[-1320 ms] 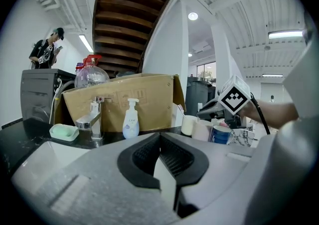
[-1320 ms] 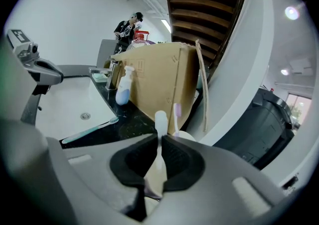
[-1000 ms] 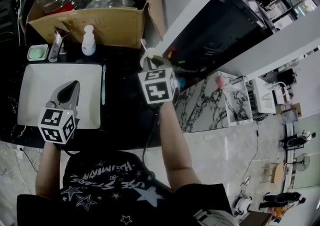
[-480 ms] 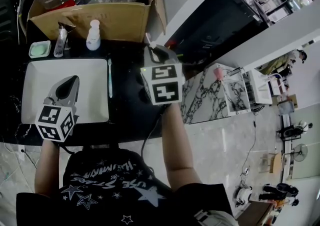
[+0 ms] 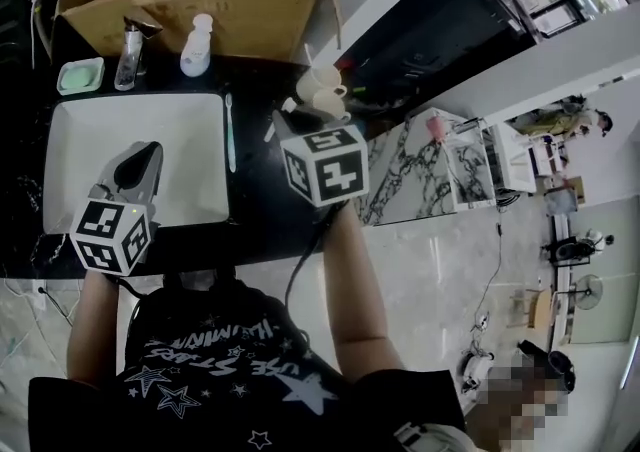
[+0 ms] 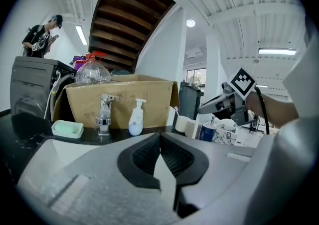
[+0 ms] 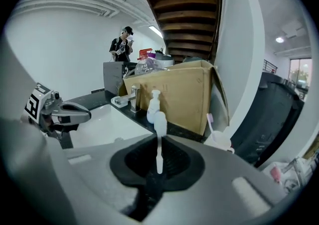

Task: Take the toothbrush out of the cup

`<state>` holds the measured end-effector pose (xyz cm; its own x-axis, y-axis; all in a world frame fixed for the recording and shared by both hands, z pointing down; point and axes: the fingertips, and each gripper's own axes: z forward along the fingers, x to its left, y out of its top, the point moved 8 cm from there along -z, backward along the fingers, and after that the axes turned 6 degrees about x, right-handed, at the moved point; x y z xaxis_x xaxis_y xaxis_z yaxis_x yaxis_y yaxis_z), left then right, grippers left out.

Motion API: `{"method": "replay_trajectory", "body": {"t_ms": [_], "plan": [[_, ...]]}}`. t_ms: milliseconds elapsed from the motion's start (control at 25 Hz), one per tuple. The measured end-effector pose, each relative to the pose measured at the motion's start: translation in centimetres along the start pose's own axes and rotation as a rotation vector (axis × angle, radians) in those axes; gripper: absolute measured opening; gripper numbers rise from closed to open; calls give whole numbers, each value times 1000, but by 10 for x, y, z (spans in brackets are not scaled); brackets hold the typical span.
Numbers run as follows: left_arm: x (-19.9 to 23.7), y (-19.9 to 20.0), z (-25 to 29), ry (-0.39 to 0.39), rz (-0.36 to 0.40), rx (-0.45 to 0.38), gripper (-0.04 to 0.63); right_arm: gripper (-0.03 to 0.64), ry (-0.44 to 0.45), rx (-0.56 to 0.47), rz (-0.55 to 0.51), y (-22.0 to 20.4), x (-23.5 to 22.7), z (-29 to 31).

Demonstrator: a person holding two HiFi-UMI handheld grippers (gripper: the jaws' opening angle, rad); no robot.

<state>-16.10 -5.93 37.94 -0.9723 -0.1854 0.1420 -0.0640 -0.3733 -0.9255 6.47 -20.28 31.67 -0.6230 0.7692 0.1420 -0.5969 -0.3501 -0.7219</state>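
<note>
The right gripper (image 7: 159, 142) has its fingers closed tight on the thin handle of a white toothbrush (image 7: 159, 122). The bristle head stands up past the tips, clear of the white cup (image 7: 222, 144), which sits beyond it on the dark table (image 5: 260, 200) beside a cardboard box (image 7: 184, 94). A second, pinkish brush (image 7: 210, 122) leans in that cup. The left gripper (image 6: 159, 137) hangs over the white sink (image 5: 180, 115), fingers together on nothing. The held brush looks like light, stiff, smooth plastic, so it could pivot or slip in a pinch. A firm hold on the handle, away from the bristles, suits it.
</note>
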Motion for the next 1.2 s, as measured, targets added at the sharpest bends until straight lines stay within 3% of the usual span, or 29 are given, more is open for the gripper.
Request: {"method": "replay_trajectory", "body": {"t_ms": [240,440,840,1200], "plan": [[3,-9,1,-25,-16,24,9,28,127,117,71,-22,10,15],[2,-10,6,-29,-10,29,9,28,202,108,164,-26,5,34],[4,-2,25,-3,2,33,9,28,173,41,394,-28,-27,83],[11,0,48,8,-9,51,9,28,158,62,524,-39,-33,124]]}}
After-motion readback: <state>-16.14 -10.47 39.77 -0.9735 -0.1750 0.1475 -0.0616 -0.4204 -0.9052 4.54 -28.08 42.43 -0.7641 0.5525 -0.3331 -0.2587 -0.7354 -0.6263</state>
